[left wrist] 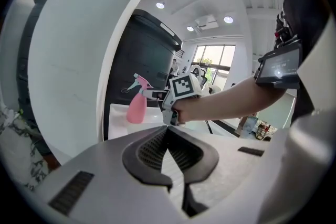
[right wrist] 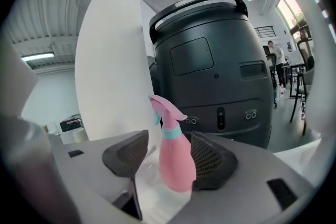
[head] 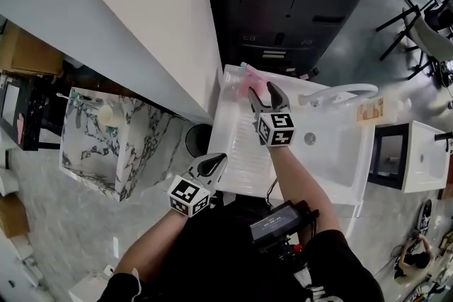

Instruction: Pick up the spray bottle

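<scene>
With the pink spray bottle (right wrist: 176, 160) upright on the white counter (head: 241, 152) between the wide-open, non-gripping fingers (right wrist: 211, 157) of the right gripper (right wrist: 168, 157), and the left gripper (left wrist: 169, 157) closed empty, the scene fits either pre-grasp or post-release.

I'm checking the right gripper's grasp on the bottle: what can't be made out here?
Head view: the right gripper covers most of the spray bottle.
Right gripper view: the bottle overlaps one pad, so contact there is unclear.
Left gripper view: the bottle is too small to show any label.
</scene>
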A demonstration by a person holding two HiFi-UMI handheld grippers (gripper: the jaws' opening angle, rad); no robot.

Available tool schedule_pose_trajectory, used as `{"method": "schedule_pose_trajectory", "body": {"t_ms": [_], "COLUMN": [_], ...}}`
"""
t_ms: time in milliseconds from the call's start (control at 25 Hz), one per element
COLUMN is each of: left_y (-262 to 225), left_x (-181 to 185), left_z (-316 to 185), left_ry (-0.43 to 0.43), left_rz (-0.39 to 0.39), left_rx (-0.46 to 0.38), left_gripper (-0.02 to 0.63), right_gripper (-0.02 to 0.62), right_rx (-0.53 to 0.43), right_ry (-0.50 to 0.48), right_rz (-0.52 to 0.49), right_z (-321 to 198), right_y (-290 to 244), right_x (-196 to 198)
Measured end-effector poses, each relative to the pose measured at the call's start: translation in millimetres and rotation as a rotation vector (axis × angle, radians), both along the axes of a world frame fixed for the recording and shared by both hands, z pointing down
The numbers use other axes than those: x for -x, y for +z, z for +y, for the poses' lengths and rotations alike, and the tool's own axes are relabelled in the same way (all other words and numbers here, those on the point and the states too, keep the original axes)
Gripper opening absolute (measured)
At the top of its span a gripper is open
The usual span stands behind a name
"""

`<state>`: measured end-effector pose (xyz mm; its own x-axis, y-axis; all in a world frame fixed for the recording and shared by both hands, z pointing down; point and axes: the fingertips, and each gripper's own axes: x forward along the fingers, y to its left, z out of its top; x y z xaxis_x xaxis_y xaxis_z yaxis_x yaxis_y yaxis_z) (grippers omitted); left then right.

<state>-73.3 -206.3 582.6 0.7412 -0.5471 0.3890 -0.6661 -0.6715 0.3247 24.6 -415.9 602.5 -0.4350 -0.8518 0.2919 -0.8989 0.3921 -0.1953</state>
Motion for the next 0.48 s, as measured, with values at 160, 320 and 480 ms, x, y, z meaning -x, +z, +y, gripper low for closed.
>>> {"method": "schedule_pose_trajectory", "body": {"t_ms": [160, 320, 480], "left_y": [2, 3, 5], "left_x": [0, 5, 7], "left_z": [7, 9, 10], "left_ry": [-0.009, -0.03, -0.038], "left_rz": [-0.006, -0.006, -0.007], "left_rx": [0.007, 0.015, 0.021], "left_gripper": [0.008, 0.006, 0.006], "right_gripper": [0.262, 0.261, 0.261], "right_rx": [-0.011, -0.026, -0.045], "right_ry": [0.011, -0.018, -0.035], "right_rz": [0.001, 0.011, 0.008], "right_z": [-11, -20, -27], "right_y": [0, -3, -7], "right_x": [2, 7, 9]}}
